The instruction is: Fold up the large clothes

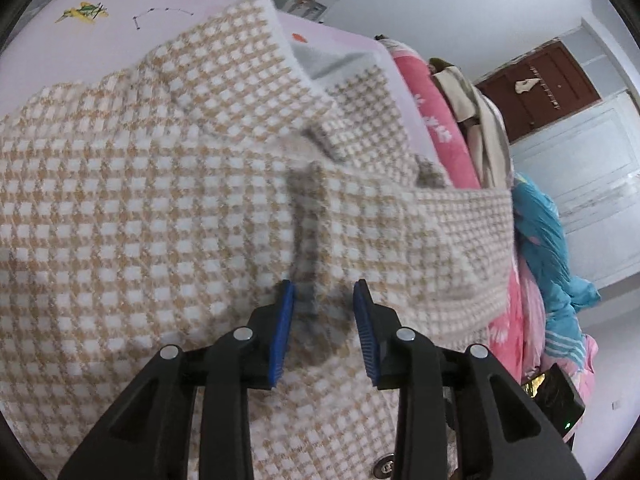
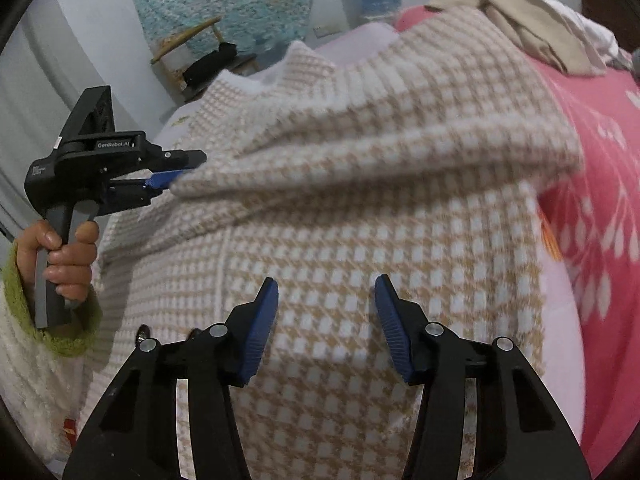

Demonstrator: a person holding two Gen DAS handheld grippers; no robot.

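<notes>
A large tan-and-white houndstooth garment (image 1: pixel 160 208) lies spread on a pale pink sheet (image 1: pixel 100 40), with one part folded over itself (image 2: pixel 380 128). My left gripper (image 1: pixel 322 292) hovers over it with blue pads apart; a grey ridge of cloth rises beside the left pad without filling the gap. In the right wrist view the left gripper (image 2: pixel 180 168) sits at the corner of the folded-over part, held by a hand (image 2: pixel 68 256) in a green-cuffed sleeve. My right gripper (image 2: pixel 324 292) stands open just above the garment's middle, with nothing between its pads.
A pink floral quilt (image 2: pixel 600 160) lies along the garment's right side, with beige clothes (image 2: pixel 540 28) piled on it and a blue quilt (image 1: pixel 548 248) beyond. A chair draped with a teal blanket (image 2: pixel 224 0) stands past the bed. A black device (image 1: pixel 560 400) sits at the right.
</notes>
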